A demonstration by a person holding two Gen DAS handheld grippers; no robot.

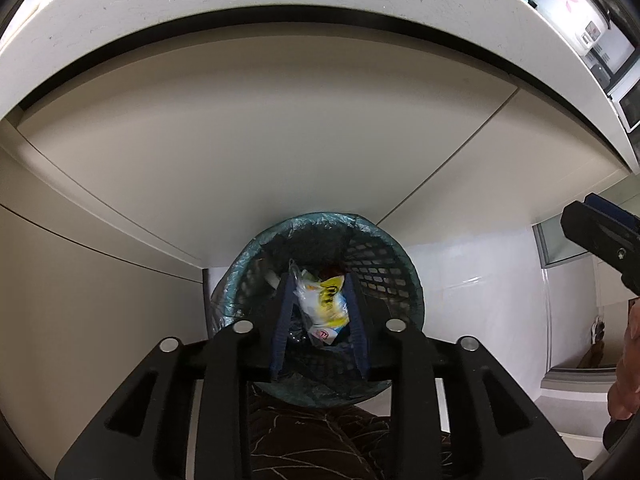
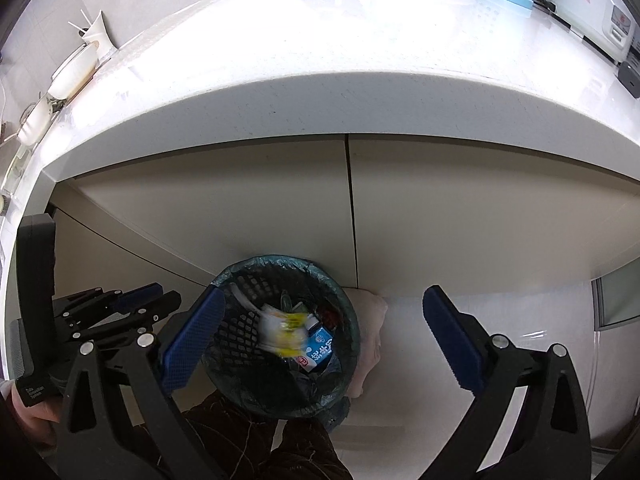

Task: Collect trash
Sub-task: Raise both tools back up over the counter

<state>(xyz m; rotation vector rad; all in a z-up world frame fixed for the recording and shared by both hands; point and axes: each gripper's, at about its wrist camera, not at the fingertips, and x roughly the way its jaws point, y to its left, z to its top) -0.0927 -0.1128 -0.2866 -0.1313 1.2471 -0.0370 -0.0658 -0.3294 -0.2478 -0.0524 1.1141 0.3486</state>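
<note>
A white-and-yellow wrapper (image 1: 325,300) sits low in the centre of both views, blurred, over the mouth of the lined black mesh bin (image 2: 248,320). The left gripper (image 1: 318,280) frames it with jaws partly apart, pads not pressing. The right gripper (image 2: 320,312) stands wide open and empty above the bin. Inside lies a blue-and-white carton (image 2: 320,350) among other scraps.

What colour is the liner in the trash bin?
Translucent teal-blue liner, clearest in the right wrist view.
</note>
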